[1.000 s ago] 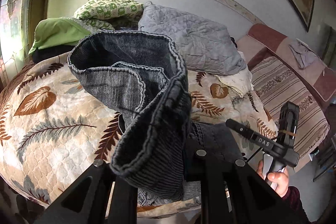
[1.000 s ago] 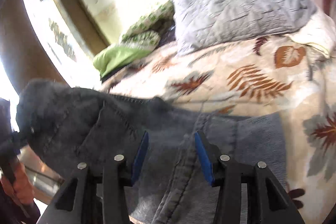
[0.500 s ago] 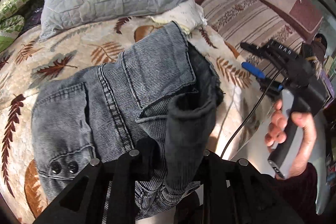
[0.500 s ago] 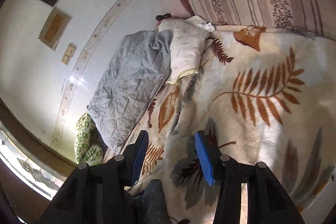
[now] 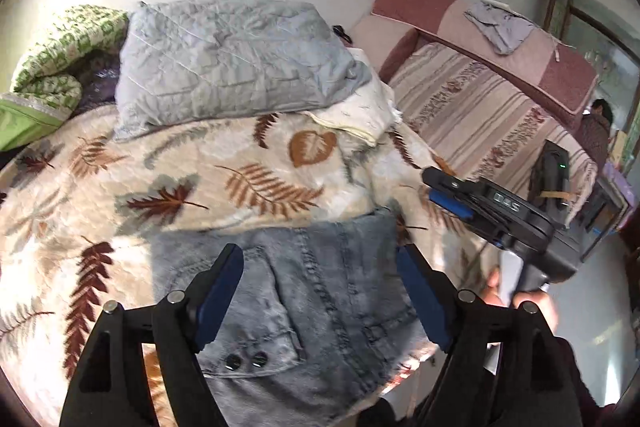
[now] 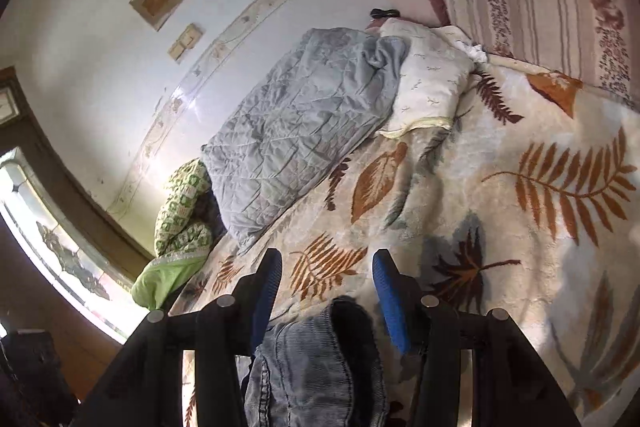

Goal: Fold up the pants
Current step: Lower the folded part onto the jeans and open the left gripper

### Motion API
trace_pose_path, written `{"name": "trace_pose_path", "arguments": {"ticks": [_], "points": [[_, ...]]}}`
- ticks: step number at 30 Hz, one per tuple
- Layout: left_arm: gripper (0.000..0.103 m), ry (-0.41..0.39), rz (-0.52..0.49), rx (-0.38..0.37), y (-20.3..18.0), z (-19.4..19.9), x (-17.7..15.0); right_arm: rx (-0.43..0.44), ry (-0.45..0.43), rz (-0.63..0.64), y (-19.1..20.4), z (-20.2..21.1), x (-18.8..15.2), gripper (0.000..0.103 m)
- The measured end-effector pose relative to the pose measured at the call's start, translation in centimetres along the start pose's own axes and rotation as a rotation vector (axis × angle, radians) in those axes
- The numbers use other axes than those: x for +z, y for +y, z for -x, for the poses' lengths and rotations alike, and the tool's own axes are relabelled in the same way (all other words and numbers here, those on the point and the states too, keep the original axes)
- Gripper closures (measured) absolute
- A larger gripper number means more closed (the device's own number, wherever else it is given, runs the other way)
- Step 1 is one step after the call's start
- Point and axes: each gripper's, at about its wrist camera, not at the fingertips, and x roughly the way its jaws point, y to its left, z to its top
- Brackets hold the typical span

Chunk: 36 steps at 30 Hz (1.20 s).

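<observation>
My left claw [image 5: 320, 291] has just been opening, nothing between its pads. Pants [image 5: 312, 291] lie flat below it, long axis about 9-to-3, on the leaf-print blanket [image 5: 168, 163]. Right claw [image 5: 448, 195], at 3 o'clock, is half-parted; denim bunches between its jaws, grip unclear. Sofa [image 5: 472, 107] at 2.

Pants [image 5: 320, 291] lower edge cut off; right hand [image 5: 516, 297] blurred.

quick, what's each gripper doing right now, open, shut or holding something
left gripper: open, its jaws have just been opening; the pants lie below on the bed, not gripped.
right gripper: open; a fold of pants bunches between the fingers, pads not pressing it.
</observation>
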Motion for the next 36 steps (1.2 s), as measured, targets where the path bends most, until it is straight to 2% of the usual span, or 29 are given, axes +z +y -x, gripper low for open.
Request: {"name": "trace_pose_path", "arguments": {"ticks": [2,7,12,14,16,19,21,24,27,31,36], "points": [[0.022,0.022,0.022,0.101,1.9,-1.5,0.3,0.068,0.065,0.040,1.5,-1.0,-0.9,0.053],[0.022,0.161,0.051,0.215,5.3,-7.3,-0.8,0.122,0.272,0.043,2.7,-4.9,-3.4,0.053],[0.022,0.238,0.061,0.264,6.6,-10.7,-2.8,-0.006,0.405,0.003,1.0,-8.5,-4.9,0.052],[0.022,0.257,0.062,0.266,7.0,-11.6,-3.4,-0.084,0.447,-0.014,-0.2,-10.3,-5.2,0.051],[0.021,0.259,0.063,0.269,7.2,-12.0,-3.6,-0.089,0.482,-0.030,-1.1,-11.7,-5.3,0.049],[0.018,0.247,0.034,0.291,6.8,-12.1,-3.7,-0.085,0.483,-0.027,-1.4,-12.4,-5.1,0.046],[0.009,0.232,0.012,0.322,6.7,-12.1,-3.9,-0.087,0.478,-0.022,-1.2,-12.3,-5.1,0.046],[0.009,0.214,0.032,0.313,7.1,-11.5,-4.1,-0.091,0.461,-0.012,-0.7,-11.6,-5.0,0.046],[0.009,0.192,0.011,0.344,6.8,-10.5,-4.3,-0.096,0.412,0.047,0.6,-9.9,-4.8,0.046],[0.009,0.162,-0.001,0.333,6.5,-8.7,-4.3,-0.047,0.352,0.094,2.1,-7.0,-5.0,0.045],[0.009,0.109,-0.013,0.351,6.4,-6.6,-4.2,-0.071,0.289,0.178,3.9,-4.2,-5.7,0.045]]}}
